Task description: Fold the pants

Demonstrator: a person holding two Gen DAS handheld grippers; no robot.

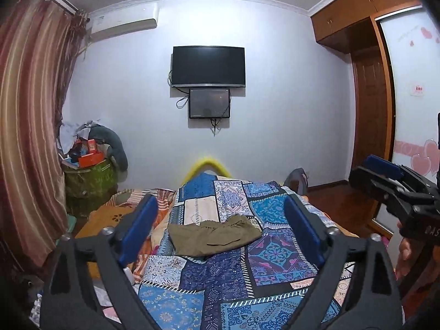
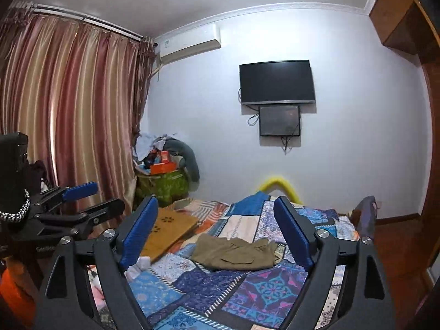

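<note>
Olive-green pants (image 1: 213, 237) lie folded into a compact bundle on the blue patchwork bedspread (image 1: 220, 277); they also show in the right wrist view (image 2: 233, 253). My left gripper (image 1: 220, 231) is open and empty, held above the bed short of the pants. My right gripper (image 2: 217, 233) is open and empty, also held back from the pants. The right gripper appears at the right edge of the left wrist view (image 1: 390, 176). The left gripper appears at the left of the right wrist view (image 2: 82, 200).
A tan mat (image 2: 167, 228) lies on the bed left of the pants. A green bin (image 1: 88, 184) heaped with clutter stands by the curtain (image 1: 30, 126). A TV (image 1: 208, 66) hangs on the far wall. A wooden wardrobe (image 1: 368, 88) stands at right.
</note>
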